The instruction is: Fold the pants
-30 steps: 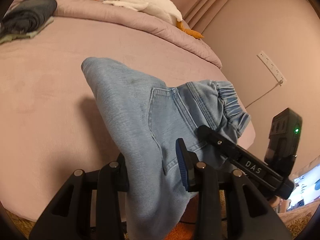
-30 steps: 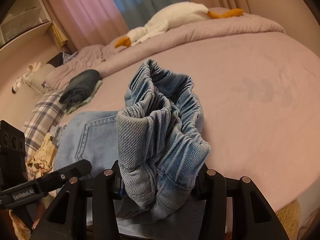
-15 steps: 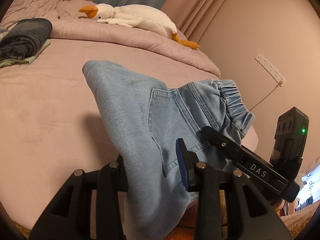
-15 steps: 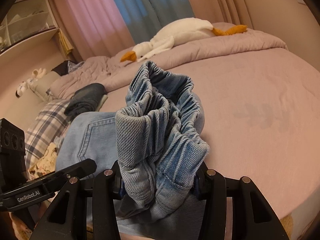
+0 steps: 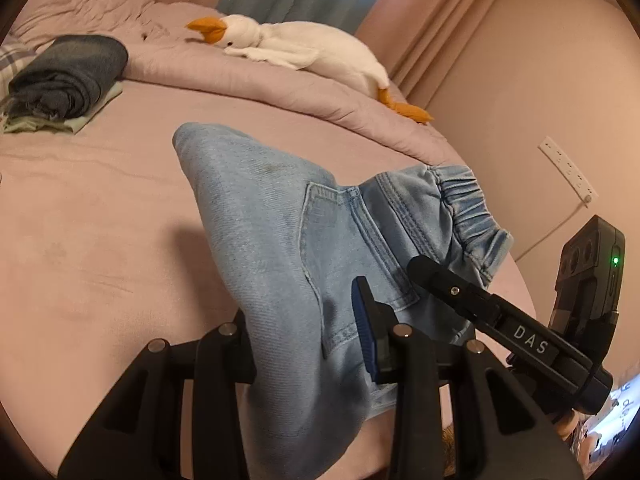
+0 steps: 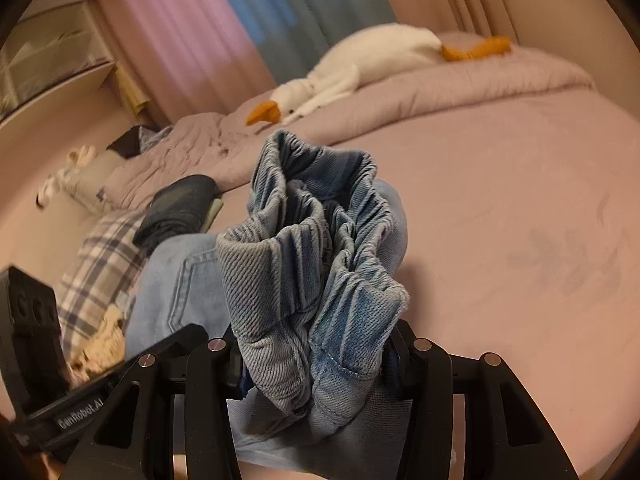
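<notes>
Now pants [image 5: 280, 240] betw. both grippers' pads.

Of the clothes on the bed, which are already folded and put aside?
The dark blue garment, folded and stacked on a pale green piece near the plush goose. The light blue jeans hang clamped between left gripper and right gripper.

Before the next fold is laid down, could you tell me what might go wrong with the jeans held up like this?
1. The right gripper clamps only the bunched elastic waistband; thick, uneven folds could slip out.
2. The left gripper pinches one fabric edge of the jeans, so the hanging part may land creased on the bed.
3. The other gripper's finger sits close beside the cloth and could snag it.
</notes>
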A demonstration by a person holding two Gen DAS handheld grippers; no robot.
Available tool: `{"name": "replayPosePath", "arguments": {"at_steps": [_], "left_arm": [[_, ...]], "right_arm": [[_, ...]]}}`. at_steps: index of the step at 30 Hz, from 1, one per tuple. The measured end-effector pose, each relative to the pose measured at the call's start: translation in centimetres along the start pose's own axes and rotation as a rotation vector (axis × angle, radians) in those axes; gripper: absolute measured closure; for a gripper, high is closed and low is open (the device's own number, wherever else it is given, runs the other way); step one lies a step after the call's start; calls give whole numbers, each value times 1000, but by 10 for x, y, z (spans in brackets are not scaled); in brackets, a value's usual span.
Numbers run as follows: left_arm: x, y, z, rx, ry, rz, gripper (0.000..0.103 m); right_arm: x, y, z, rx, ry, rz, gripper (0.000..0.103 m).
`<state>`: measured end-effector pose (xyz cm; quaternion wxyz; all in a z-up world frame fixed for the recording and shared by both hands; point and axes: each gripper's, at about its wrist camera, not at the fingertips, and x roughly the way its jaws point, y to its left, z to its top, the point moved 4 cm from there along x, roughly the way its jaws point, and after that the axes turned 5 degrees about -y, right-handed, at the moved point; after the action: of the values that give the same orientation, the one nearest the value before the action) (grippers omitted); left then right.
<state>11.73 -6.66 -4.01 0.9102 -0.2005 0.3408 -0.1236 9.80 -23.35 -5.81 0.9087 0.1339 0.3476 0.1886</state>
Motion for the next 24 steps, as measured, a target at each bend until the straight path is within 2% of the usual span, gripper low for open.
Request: {"name": "replayPosePath", "arguments": {"at_steps": [6, 10, 12, 14, 17, 19, 24], "left_arm": [[28, 17, -16, -23, 48, 28, 68], [50, 28, -26, -11, 97, 92, 68], [60, 37, -31, 1, 107, 157, 68], [65, 44, -36, 3, 118, 168, 62], [70, 54, -41, -30, 150, 172, 55], [69, 58, -41, -50, 151, 172, 49], [61, 66, -45, -80, 156, 172, 41]], "right_arm": [[21, -10, -16, 42, 52, -45, 53], [35, -18, -29, 26, 109, -80, 53], [46, -29, -36, 37, 153, -109, 53], [51, -42, -39, 61, 181, -144, 52], [51, -59, -41, 130, 209, -78, 50], [50, -62, -43, 131, 218, -71, 49], [48, -59, -42, 107, 218, -128, 35]]}}
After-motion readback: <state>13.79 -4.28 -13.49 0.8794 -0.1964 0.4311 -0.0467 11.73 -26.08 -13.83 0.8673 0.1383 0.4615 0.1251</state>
